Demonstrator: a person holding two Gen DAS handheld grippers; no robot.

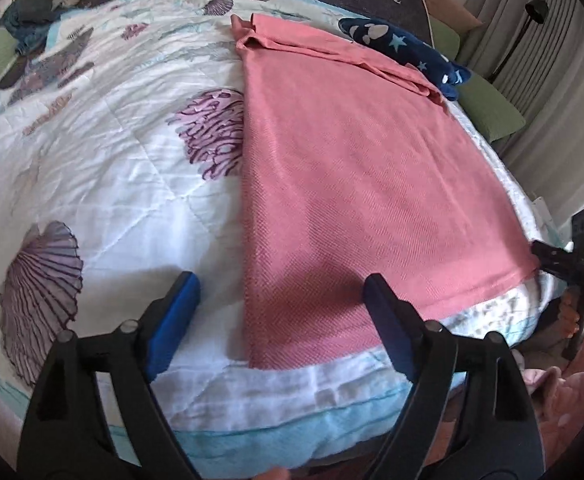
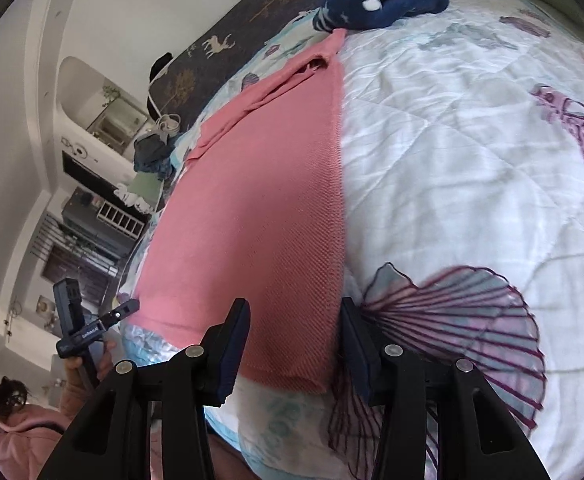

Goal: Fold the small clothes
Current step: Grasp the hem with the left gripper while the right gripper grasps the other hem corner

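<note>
Across the middle of the left wrist view, the pink garment (image 1: 351, 184) lies spread flat on the bed's seashell quilt (image 1: 124, 184), its sleeves and collar end bunched toward the upper centre of the frame and its hem running along the lower right, close to the near edge of the bed. It looks already folded once lengthwise, with a straight edge down the frame's centre, though whether there are two layers throughout cannot be told. The left gripper (image 1: 280, 300) hovers over the lower left corner of the hem, its jaws wide apart, one finger over bare quilt and the other over the pink fabric, holding nothing. In the right wrist view the right gripper (image 2: 293, 340) sits low at the bottom centre, jaws apart and straddling the other hem corner of the garment (image 2: 260, 216); the cloth lies between the fingers but is not pinched. A dark blue starred item (image 1: 407, 50) rests at the upper right of the left view, just touching the garment's far end, and a heap of dark clothes (image 1: 32, 14) sits in the upper left. The step in hand appears to be taking hold of the two hem corners. Next, both jaws would need to lower and close on the fabric alone, not the quilt beneath, then lift together and carry the hem toward the collar end evenly.
</note>
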